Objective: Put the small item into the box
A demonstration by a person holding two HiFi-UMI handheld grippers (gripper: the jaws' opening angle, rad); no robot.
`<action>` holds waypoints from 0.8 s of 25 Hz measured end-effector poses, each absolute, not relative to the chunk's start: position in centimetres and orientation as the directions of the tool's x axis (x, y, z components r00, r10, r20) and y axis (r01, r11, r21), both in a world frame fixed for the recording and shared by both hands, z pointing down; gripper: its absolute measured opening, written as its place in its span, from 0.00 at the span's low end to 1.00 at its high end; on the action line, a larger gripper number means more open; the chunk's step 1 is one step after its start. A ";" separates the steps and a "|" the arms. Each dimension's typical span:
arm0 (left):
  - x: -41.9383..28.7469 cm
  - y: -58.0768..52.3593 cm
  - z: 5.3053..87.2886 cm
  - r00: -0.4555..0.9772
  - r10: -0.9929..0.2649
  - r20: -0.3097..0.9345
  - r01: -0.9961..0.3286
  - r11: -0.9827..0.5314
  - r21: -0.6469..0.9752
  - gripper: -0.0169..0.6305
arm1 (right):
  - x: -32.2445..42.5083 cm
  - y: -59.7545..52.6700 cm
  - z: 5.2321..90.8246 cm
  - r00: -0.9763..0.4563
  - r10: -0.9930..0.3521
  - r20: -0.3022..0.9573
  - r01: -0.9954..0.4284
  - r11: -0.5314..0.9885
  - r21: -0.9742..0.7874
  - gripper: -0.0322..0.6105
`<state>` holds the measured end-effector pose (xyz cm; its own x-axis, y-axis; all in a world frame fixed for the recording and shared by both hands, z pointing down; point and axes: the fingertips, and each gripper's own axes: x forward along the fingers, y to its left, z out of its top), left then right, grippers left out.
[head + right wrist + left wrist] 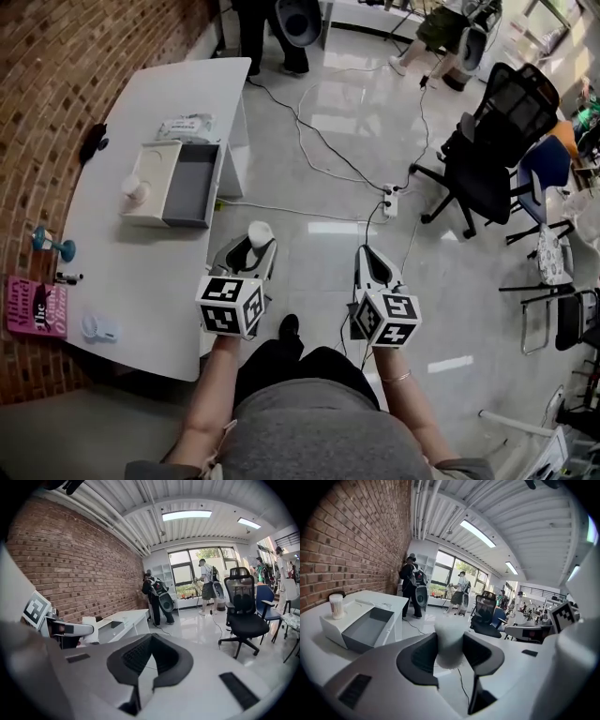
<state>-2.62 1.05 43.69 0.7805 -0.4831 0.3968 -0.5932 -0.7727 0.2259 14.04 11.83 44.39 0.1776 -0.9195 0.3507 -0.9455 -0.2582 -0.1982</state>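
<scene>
Item in down-tilted left gripper

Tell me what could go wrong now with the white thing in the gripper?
The white item pokes out of the left gripper over the floor, not the table; if it slips, it may roll away. A cup stands on the box right beside its open part, so a reaching gripper could tip it. Loose cables cross the floor ahead and could trip the person.
</scene>
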 end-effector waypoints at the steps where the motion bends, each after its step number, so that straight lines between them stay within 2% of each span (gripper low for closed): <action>1: -2.7 0.5 43.7 0.782 -0.482 0.395 -0.593 -0.770 0.236 0.30 | 13.9 11.2 44.5 0.171 -0.920 0.353 -0.946 -0.253 -0.201 0.06; 11: -3.2 -3.7 43.5 0.754 -0.532 0.386 -0.637 -0.735 0.231 0.30 | 14.1 6.1 44.4 0.113 -0.926 0.360 -0.958 -0.197 -0.207 0.06; 20: -2.3 -8.7 43.5 0.703 -0.597 0.387 -0.700 -0.677 0.227 0.30 | 15.3 -1.3 44.8 -0.009 -0.938 0.346 -0.964 -0.084 -0.254 0.06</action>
